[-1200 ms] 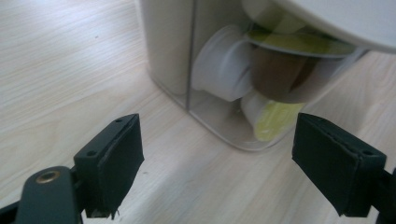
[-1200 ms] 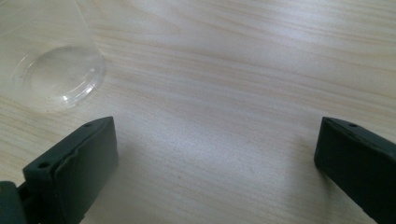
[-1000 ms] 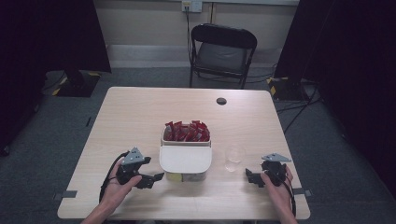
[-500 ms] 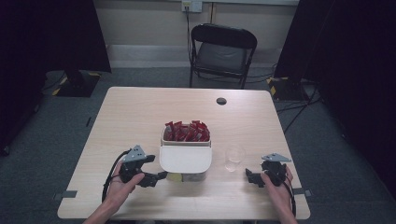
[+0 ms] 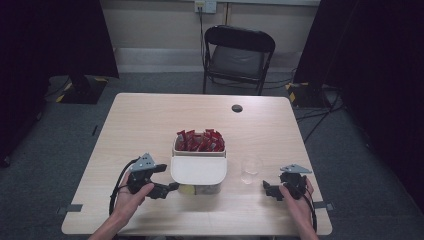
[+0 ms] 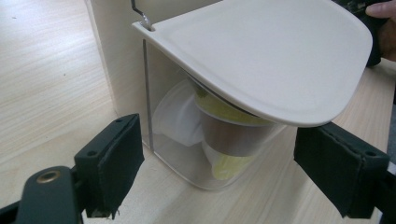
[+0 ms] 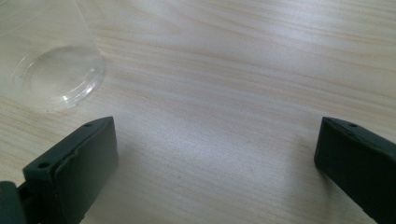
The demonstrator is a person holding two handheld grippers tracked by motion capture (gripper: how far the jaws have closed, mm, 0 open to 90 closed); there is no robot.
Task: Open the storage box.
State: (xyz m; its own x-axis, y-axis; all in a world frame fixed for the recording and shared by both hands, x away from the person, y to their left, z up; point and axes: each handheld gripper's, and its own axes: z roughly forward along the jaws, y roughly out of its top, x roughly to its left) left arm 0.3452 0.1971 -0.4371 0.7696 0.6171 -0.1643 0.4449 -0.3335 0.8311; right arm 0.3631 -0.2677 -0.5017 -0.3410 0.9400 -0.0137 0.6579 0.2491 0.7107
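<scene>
The left gripper (image 5: 167,189) sat low at the near-left of the wooden table (image 5: 150,120), its jaws spread wide and empty, pointed straight at the white dispenser box (image 5: 198,167) in the middle. In the left gripper view the two black pads (image 6: 114,161) framed the box's clear front compartment (image 6: 187,154) — inside it, stacked cups with yellow-green contents (image 6: 229,135) showed through the plastic, under a curved white lid (image 6: 271,56) that overhung them. No contact yet; the pads stood apart from the compartment on either side.

Behind the lid, in the high view, the open back section held a heap of red packets (image 5: 200,141).

Over on the near-right, the right gripper (image 5: 268,190) rested in the person's hand (image 5: 295,197) close to the table's front edge, jaws also wide apart, holding nothing. A clear plastic cup (image 5: 249,169) stood upright between the box and that gripper — the right gripper view caught its round base (image 7: 56,77) just beyond the left pad, near but not touching.

A small dark disc (image 5: 237,108) lay toward the far edge, and a black folding chair (image 5: 237,57) stood beyond the table.
</scene>
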